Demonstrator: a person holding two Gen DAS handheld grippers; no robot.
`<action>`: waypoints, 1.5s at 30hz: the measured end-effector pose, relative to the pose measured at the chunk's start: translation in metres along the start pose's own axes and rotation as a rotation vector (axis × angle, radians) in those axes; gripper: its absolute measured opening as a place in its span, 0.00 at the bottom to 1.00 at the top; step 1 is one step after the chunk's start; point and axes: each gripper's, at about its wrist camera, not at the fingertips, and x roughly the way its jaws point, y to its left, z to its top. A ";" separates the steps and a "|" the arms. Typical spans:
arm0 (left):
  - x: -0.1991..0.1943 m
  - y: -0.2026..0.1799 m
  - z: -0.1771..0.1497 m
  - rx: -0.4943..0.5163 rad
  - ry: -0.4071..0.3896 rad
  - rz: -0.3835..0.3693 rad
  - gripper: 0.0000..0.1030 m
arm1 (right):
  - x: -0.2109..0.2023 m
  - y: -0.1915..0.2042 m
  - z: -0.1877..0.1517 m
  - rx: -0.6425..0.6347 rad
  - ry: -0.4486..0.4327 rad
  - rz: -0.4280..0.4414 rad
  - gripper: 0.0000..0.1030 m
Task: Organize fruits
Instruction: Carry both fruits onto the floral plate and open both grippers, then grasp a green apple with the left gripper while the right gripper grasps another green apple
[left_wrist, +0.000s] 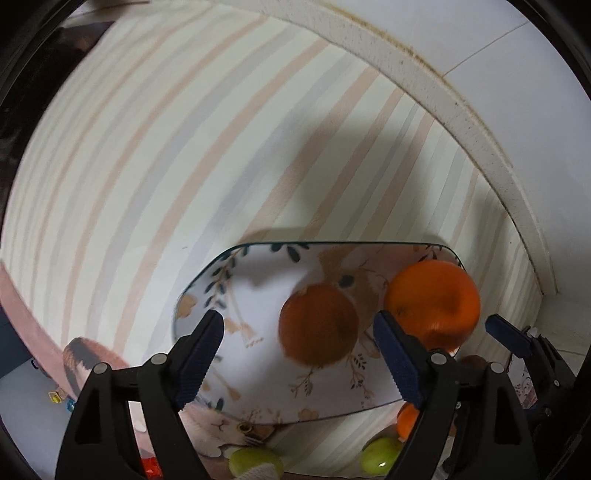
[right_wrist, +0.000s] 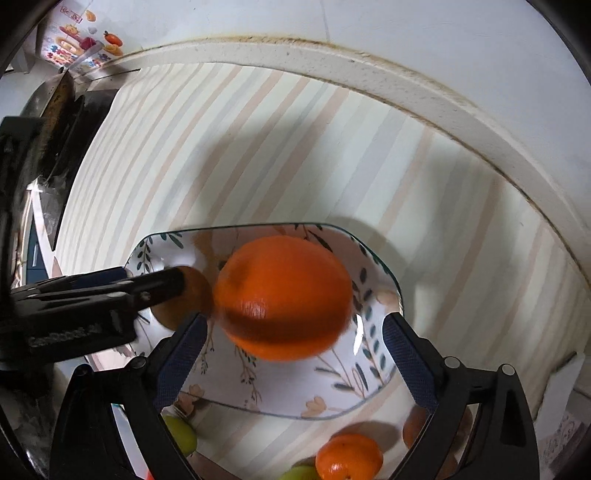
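with both oranges, the big one (right_wrist: 282, 297) and the small one (left_wrist: 318, 325), lying in the dish (left_wrist: 207, 295) and my left gripper (left_wrist: 301, 354) and right gripper (right_wrist: 293, 363) released, i'd lift straight up, keeping fingers off the rim, before reaching for the fruit beside it

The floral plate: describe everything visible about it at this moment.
The plate is shallow, glossy, ceramic-looking, with cut corners and a thin dark rim. It is white, printed with sprigs, peach flowers and what looks like a rabbit. It sits flat on the striped tablecloth. A large orange and a smaller, duller orange fruit are over its face; blur hides whether they rest on it. The left claw and right claw stand open above it, gripping nothing. More fruit lies off its near edge.
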 end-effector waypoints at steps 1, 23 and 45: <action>-0.005 0.002 -0.005 0.000 -0.014 0.003 0.80 | -0.005 0.001 -0.006 -0.003 -0.009 -0.002 0.95; -0.110 0.007 -0.136 0.123 -0.346 0.115 0.80 | -0.113 0.040 -0.116 0.002 -0.244 -0.035 0.95; -0.098 0.019 -0.189 0.087 -0.276 0.086 0.80 | -0.109 0.021 -0.189 0.066 -0.181 0.062 0.95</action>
